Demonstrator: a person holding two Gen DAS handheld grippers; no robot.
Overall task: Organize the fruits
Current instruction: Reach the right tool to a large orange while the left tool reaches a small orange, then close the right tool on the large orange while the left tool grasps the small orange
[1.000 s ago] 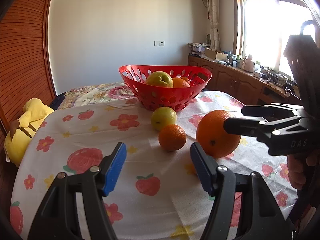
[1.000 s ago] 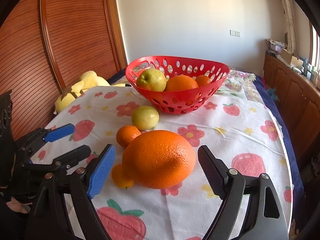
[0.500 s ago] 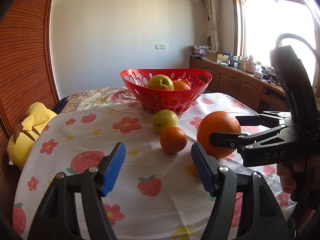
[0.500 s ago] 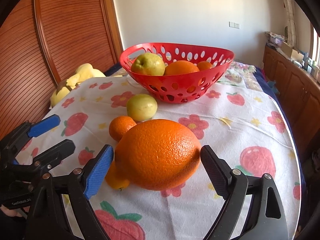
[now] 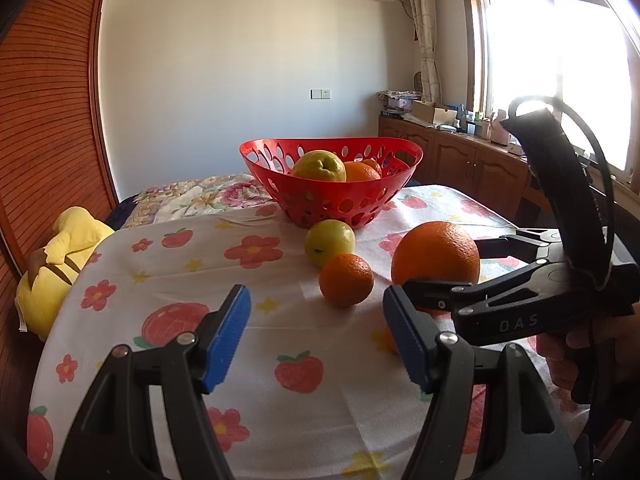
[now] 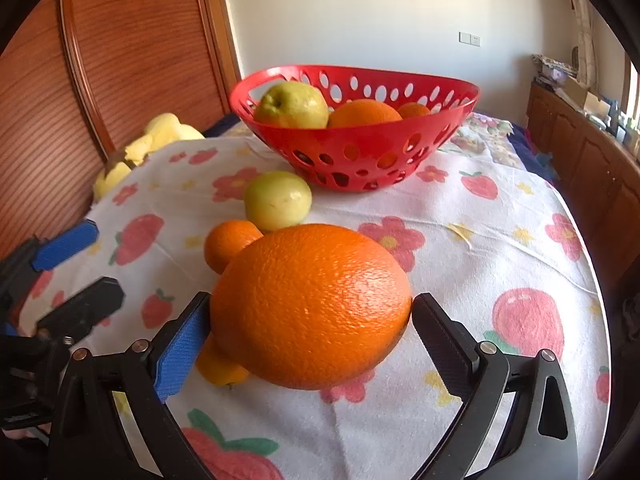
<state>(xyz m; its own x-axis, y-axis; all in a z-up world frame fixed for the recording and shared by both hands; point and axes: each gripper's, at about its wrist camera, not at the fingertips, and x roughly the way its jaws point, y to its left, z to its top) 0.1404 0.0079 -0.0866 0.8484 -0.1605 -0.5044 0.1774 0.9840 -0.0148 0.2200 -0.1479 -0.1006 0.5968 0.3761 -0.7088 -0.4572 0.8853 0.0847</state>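
Idling on the left, the left gripper (image 5: 316, 334) sits half-open, empty. Jaws opening wide, the right gripper (image 6: 310, 334) brackets the large round orange (image 6: 311, 306) on the flowered tablecloth (image 6: 460, 216); next: squeeze, lift into the red perforated plastic basket (image 6: 356, 148).

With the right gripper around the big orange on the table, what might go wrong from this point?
1. The right gripper is opening its jaws around the big orange; a grip that closes off-centre on this wide, round fruit may let it slip out.
2. A small orange fruit lies against the big orange beside the blue pad; the closing pad may pinch or push it.
3. The mandarin and green apple sit just behind and might be knocked away.
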